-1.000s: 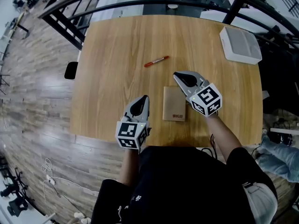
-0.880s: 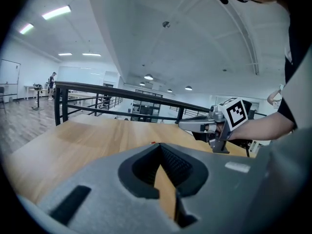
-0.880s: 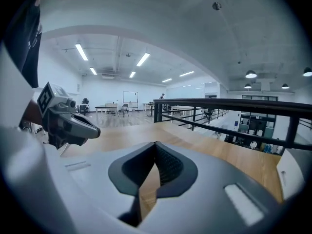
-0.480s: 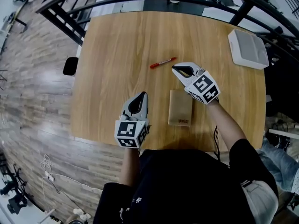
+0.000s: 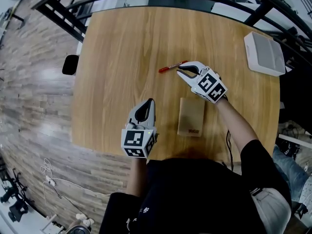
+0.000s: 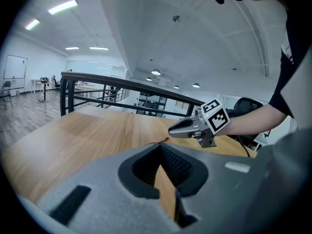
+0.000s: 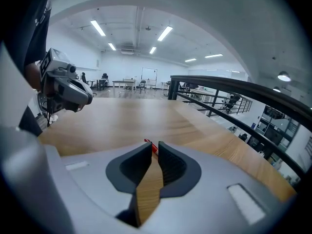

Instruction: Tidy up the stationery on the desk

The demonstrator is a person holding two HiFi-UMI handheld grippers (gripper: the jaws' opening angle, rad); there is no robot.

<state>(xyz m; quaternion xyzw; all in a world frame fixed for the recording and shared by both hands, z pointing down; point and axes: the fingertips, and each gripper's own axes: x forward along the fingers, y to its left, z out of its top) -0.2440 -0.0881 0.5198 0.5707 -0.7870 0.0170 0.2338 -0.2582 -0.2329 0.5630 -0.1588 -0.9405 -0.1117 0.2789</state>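
I'm just cracking open the right gripper (image 5: 180,72), the red pen (image 5: 170,67) lying past its tips, not between them; the left gripper (image 5: 150,102) is hovering closed, empty.

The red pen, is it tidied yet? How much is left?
Nothing looks tidied yet. The right gripper, its jaws just opening, is at the red pen but not gripping it. The left gripper is shut and empty. Pen and brown notebook lie loose on the desk.
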